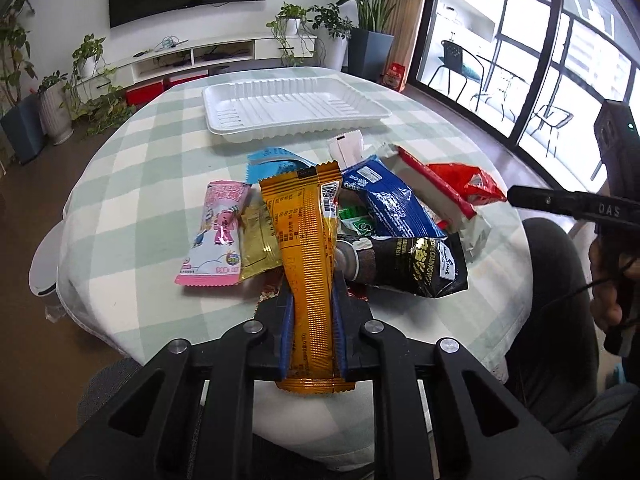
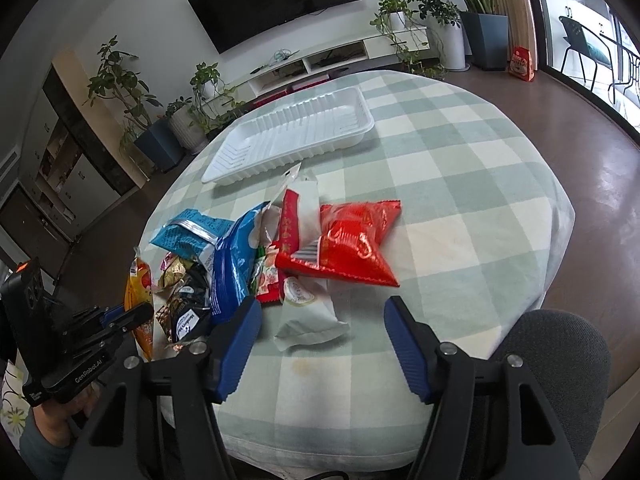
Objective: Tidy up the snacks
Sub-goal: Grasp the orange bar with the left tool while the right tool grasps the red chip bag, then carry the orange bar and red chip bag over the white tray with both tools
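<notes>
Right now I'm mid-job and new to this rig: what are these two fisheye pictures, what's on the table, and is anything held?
Each picture comes from a camera on a hand-held two-finger tool, looking along its fingers. The left tool is shut on an orange snack packet. The right tool is open and holds nothing; a white wrapper lies between its fingers. On the checked tablecloth is a heap of snacks, including a red bag, a blue bag and a pink packet. Beyond them sits an empty white tray.
</notes>
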Motion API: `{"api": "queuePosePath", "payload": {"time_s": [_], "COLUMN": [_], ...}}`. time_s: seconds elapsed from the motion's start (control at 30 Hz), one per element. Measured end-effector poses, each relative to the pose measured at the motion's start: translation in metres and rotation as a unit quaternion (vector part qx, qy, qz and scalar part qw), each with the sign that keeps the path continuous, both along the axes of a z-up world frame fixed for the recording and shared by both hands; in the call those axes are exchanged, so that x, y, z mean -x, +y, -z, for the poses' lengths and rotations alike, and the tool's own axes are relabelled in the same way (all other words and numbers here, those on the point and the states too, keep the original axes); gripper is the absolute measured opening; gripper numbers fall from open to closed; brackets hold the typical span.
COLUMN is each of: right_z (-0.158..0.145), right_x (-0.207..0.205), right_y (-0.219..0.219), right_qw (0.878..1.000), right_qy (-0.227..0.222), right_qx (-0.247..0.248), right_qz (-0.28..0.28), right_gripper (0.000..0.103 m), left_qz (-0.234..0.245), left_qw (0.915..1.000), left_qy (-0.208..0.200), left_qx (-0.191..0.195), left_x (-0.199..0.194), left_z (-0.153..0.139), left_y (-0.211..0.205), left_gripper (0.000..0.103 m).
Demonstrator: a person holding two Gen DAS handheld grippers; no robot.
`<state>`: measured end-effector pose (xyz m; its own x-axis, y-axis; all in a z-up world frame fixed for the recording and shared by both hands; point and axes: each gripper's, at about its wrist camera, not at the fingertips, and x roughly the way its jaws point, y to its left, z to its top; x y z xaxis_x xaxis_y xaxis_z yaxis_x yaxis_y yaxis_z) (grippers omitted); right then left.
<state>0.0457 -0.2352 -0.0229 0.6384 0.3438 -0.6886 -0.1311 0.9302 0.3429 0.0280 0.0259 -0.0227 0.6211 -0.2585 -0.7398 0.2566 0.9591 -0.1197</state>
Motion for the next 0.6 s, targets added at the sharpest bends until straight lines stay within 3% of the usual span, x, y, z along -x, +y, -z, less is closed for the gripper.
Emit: {"api": "queuePosePath", "payload": {"time_s": [0.1,0.23,0.47,0.6], "right_z": [-0.015,-0.025,0.006,0.023], "right_x": [-0.013,-0.045,-0.087,-0.091], "right_y": [-0.009,-0.011,-0.007,-0.006], "right_qw": [1.0,0.999,0.992,0.988], "right_qy": [-0.009,0.024,0.121,0.152], "right_qx": [0.002,-0.015,-0.012,-0.025], "right_qz": [0.002,-0.022,-0.022,-0.028], "right_gripper": [0.068,0.069,0.069,0.069], "left_qz": [-0.006,-0.007,-0.007,-0.005], "left_qw": [0.9998,0.9996,0.9994,0.9993], "left_qy": [0.001,-0.002,-0.005,-0.003], "left_qx": [0.017,0.026,0.034,0.037], "left_x": [0.002,0.004,0.007,0.007], "left_z": [-0.002,-0.003,-0.003,-0.001], "left_y": [0.007,0.009,0.011,0.01], "left_gripper": [0.015,0.015,0.015,0.015]}}
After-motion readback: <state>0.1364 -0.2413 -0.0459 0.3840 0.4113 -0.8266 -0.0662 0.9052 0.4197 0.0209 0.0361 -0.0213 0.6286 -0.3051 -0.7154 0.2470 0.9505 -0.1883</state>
